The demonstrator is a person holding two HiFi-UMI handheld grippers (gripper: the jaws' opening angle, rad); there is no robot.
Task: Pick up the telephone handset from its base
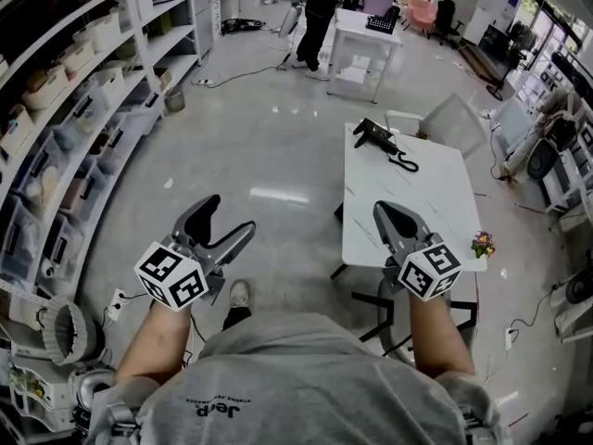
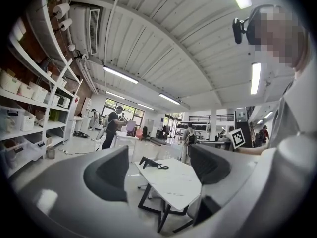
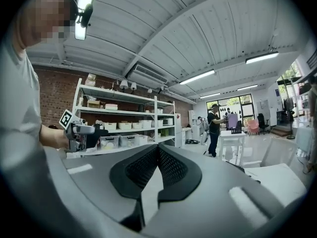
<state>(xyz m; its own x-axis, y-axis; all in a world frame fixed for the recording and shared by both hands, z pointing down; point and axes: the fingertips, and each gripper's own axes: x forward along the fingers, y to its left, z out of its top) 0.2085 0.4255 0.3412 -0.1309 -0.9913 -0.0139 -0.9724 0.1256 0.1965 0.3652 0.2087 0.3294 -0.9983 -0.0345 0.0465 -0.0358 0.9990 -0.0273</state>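
Glossy white marble-look tabletop [image 1: 408, 213] bears black angular telephone [image 1: 375, 135]; left gripper [image 1: 232, 214] fingers apart, right gripper [image 1: 383, 211] fingers together.

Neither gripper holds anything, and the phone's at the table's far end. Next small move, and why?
Likely close the distance: carry the left gripper forward toward the telephone. Its jaws stand open and the left gripper view frames the telephone between them, but it is still far off across the table. The right gripper is shut.

The telephone [image 1: 380, 139] lies far back on the table [image 1: 408, 213].
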